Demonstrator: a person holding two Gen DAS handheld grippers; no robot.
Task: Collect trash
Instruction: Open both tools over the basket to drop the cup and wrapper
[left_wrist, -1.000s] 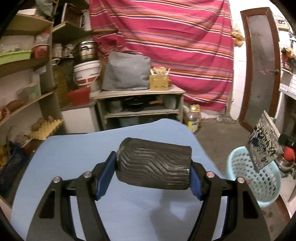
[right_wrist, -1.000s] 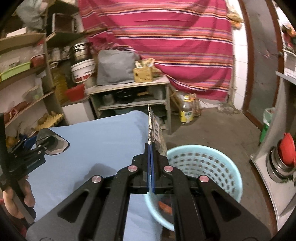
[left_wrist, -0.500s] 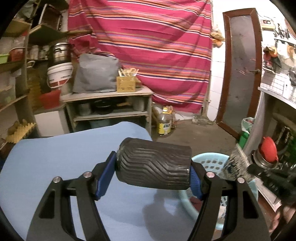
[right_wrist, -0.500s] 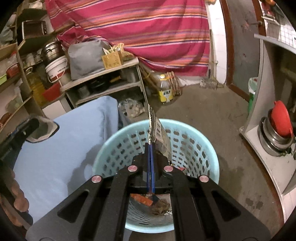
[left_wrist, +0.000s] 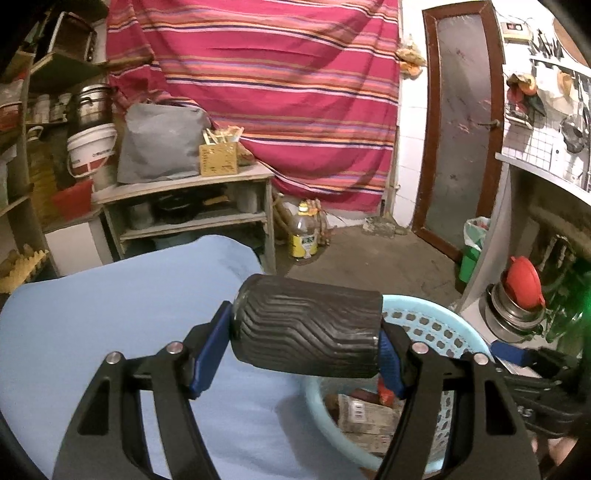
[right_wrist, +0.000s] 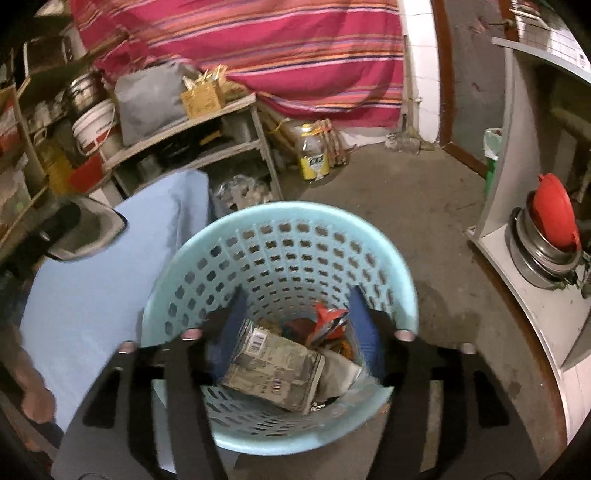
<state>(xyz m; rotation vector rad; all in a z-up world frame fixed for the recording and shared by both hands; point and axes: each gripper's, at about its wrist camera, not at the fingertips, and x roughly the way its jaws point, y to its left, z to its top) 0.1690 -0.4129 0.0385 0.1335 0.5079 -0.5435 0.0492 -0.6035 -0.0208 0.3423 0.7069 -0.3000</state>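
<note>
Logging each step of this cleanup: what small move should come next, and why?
Probably carry the left gripper further over the blue basket and release. Its fingers clamp the black ribbed cup near the rim, while the right gripper, jaws just opened, hangs empty above the flat packet inside.

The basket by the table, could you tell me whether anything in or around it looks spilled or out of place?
Nothing stands out. The basket stands upright on the floor beside the table, and the flattened packet and wrappers lie inside it; no litter shows on the floor nearby.
</note>
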